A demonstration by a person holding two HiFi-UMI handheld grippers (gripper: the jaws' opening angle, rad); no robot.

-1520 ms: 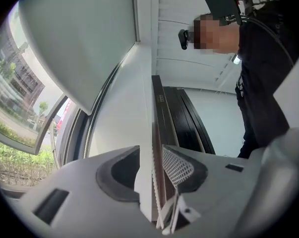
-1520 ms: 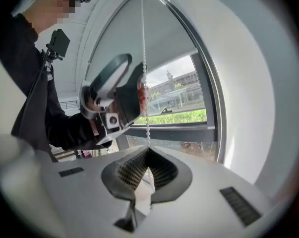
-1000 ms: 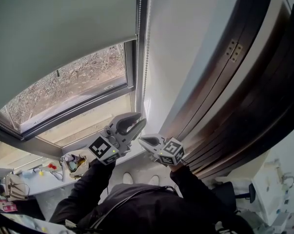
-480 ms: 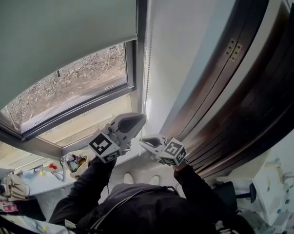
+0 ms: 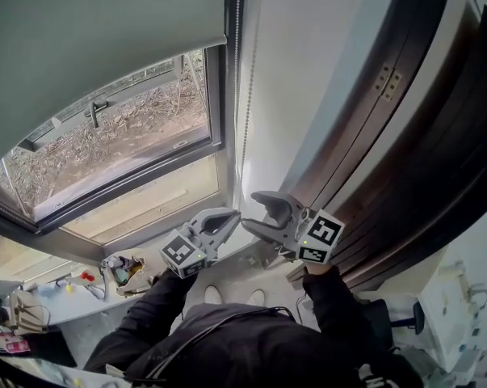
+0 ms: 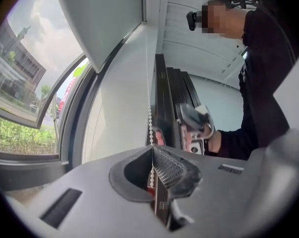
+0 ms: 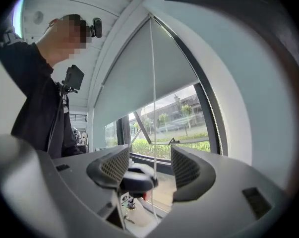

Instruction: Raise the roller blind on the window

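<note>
Jaws of the left gripper (image 6: 152,155) were clenched on the chain (image 6: 150,118). The beads went straight up from between its pads, close along the white wall (image 6: 117,108) beside the window (image 5: 122,148).

The right gripper (image 7: 150,166) was just beside the left one, on its right side and a little higher. Both tips were turned toward the same chain. Its jaws had just been opening and they stood wide apart. One strand of the chain passed down between them and touched neither pad, so this gripper held nothing.

The blind (image 5: 90,31) hung above both grippers and to the left of them. Its lower edge was part of the way up the window, and the glass under that edge was uncovered. A handle (image 5: 96,113) showed just below the edge.

To the right of the right gripper stood dark wood panels (image 5: 405,144) with a hinge (image 5: 386,81). Below the grippers were the dark sleeves (image 5: 158,305) of the person. Further down and to the left of the left gripper, some small things lay on a ledge (image 5: 65,293); they were too small to tell what they were.
</note>
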